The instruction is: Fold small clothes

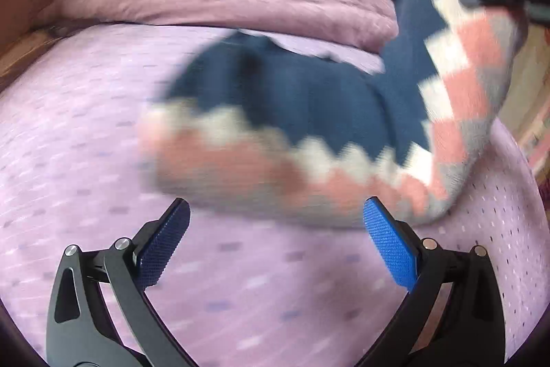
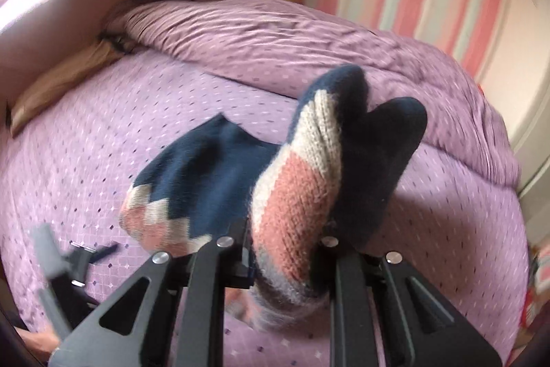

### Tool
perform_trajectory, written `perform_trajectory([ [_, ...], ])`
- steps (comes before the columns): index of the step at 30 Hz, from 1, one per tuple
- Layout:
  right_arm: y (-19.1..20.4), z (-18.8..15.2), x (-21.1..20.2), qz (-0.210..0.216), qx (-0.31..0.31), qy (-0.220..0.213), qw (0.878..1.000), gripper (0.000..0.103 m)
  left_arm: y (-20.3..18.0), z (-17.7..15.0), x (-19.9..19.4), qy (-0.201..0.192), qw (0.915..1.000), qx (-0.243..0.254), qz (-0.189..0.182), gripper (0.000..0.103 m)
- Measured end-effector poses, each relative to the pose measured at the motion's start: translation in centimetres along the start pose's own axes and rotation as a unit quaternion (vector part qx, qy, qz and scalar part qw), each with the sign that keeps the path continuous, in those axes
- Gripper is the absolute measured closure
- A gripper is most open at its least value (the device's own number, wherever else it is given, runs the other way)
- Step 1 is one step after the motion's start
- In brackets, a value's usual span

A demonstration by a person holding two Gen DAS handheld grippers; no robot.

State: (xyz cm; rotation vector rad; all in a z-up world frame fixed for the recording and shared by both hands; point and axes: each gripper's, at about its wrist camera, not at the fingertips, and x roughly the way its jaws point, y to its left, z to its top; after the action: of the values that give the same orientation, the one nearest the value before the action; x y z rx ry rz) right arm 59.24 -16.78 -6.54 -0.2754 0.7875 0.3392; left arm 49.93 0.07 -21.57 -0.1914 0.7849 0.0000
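No readable text, label or number anywhere

The sock (image 2: pixel 292 195) clamped in the right gripper (image 2: pixel 285 250) is coarse, fuzzy knit. Beneath it, the bedspread (image 1: pixel 86 160) is smooth woven cloth. The left gripper's (image 1: pixel 276 239) pads (image 1: pixel 390 250) are textured blue, its arms matt black.
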Motion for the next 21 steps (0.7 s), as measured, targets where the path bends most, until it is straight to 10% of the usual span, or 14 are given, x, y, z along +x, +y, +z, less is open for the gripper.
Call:
perform_trajectory([
  [11, 18.8, 1.1, 9.7, 0.021, -0.116, 0.078, 0.99, 0.088, 14.3, -1.8, -6.9, -0.012, 0.994, -0.09, 0.061, 0.003],
  [21, 20.2, -1.5, 11.7, 0.016, -0.086, 0.065, 0.994, 0.088, 15.5, -3.0, -5.9, -0.014, 0.9972, -0.045, 0.059, 0.003],
])
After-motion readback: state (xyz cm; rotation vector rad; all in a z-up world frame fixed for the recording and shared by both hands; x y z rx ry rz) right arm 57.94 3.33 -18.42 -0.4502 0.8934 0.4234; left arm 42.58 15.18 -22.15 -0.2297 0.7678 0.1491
